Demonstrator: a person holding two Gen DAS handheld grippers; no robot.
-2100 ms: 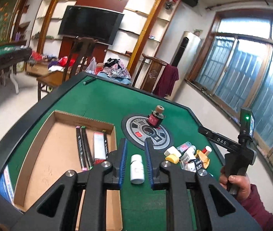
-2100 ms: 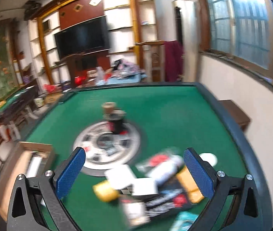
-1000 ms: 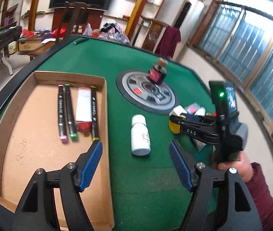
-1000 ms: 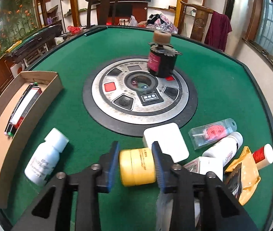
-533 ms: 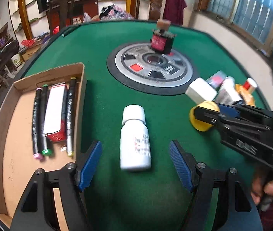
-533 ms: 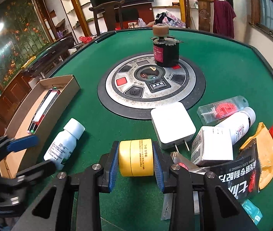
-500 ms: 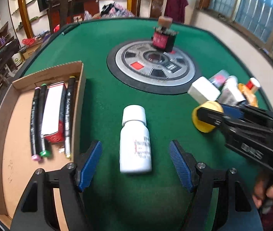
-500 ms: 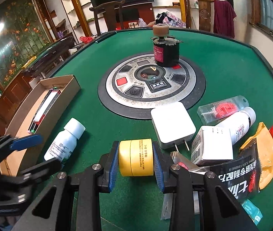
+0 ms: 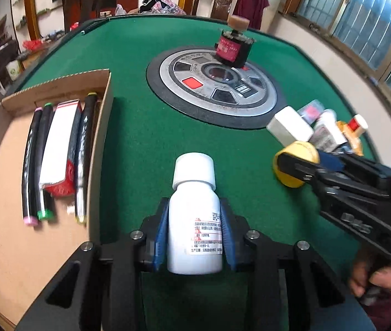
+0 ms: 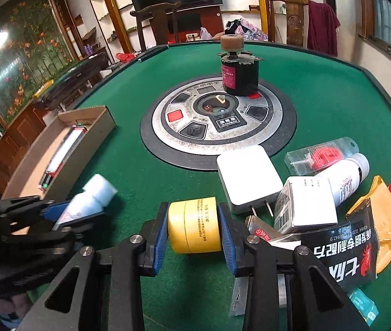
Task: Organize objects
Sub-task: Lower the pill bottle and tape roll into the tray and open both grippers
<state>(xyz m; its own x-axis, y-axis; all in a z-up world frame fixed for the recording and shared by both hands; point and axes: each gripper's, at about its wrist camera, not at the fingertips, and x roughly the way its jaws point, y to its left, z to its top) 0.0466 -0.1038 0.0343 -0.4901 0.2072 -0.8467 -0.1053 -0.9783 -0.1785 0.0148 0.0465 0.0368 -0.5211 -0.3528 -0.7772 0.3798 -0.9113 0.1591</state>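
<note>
Left gripper [image 9: 194, 229]: jaws closing, blue pads set against both sides of a white capped bottle [image 9: 194, 215] lying on the green felt table [image 9: 140, 143], just beside the cardboard tray [image 9: 5, 237].

Right gripper [image 10: 192, 227]: narrowed on a small yellow jar [image 10: 194, 224], pads pressed to its two ends, beside a white charger [image 10: 247, 178].

Tray contents: three markers [image 9: 31, 162] and a flat white-and-red box [image 9: 57, 143], lined along the right wall.

Black can [image 10: 239, 75]: stood upright on the round centre panel [image 10: 217, 121].
</note>
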